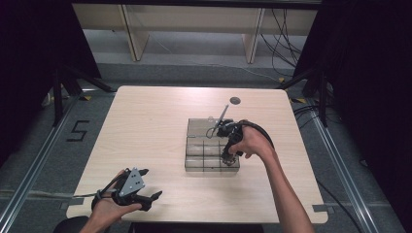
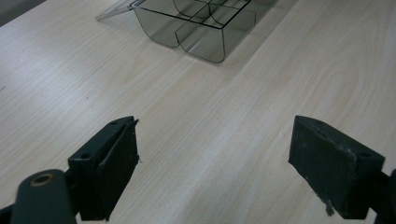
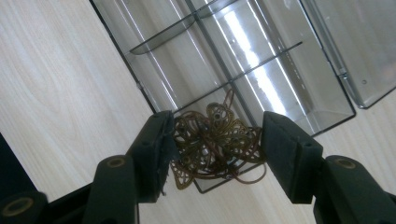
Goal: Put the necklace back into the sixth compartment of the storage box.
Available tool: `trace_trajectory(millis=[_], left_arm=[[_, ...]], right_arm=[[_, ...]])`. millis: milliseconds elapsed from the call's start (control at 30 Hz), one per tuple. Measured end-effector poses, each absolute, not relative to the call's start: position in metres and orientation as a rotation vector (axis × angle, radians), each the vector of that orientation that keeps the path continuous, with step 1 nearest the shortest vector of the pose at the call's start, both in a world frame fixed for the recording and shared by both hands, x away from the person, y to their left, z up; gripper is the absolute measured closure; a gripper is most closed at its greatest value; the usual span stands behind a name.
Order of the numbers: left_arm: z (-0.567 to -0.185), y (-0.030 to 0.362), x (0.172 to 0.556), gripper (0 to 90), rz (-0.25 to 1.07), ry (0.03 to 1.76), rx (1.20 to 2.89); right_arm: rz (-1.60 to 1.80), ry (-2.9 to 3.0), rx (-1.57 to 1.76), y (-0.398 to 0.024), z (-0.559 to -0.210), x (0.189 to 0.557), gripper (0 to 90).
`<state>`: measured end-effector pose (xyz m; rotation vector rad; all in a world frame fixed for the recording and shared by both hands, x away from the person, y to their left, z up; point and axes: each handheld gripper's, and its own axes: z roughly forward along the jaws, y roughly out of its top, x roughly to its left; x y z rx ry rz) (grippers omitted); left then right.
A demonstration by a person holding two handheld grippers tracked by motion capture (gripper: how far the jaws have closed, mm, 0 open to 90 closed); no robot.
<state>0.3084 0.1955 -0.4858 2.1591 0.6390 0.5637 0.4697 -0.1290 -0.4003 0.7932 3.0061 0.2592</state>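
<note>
A clear plastic compartment box (image 1: 194,145) stands right of the table's middle, its lid folded open at the back. My right gripper (image 1: 227,156) points down over the box's front right corner. In the right gripper view, the right gripper (image 3: 217,128) is shut on a tangled bundle of brown rubber bands (image 3: 215,140), hanging just above a corner compartment of the box (image 3: 261,70). My left gripper (image 1: 151,183) rests near the front left of the table, open. Its jaws (image 2: 215,168) stand wide apart over bare wood, with the box (image 2: 201,32) farther off.
The light wooden table (image 1: 145,121) has a small dark round spot (image 1: 235,100) near its far edge. Beyond the table are a pale bench and loose cables on the grey floor. A "5" mark (image 1: 77,131) lies on the floor at the left.
</note>
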Motion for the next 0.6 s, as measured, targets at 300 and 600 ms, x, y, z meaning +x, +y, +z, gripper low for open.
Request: trace_trajectory(millis=[300, 600], left_arm=[[-0.486, 0.196, 0.309, 15.1, 0.567, 0.634, 2.161], [-0.487, 0.195, 0.308, 15.1, 0.567, 0.638, 2.146]], right_arm=[[0.195, 3.034, 0.827, -0.130, -0.423, 0.477, 44.9], [0.192, 3.036, 0.876, -0.131, -0.436, 0.481, 44.9]])
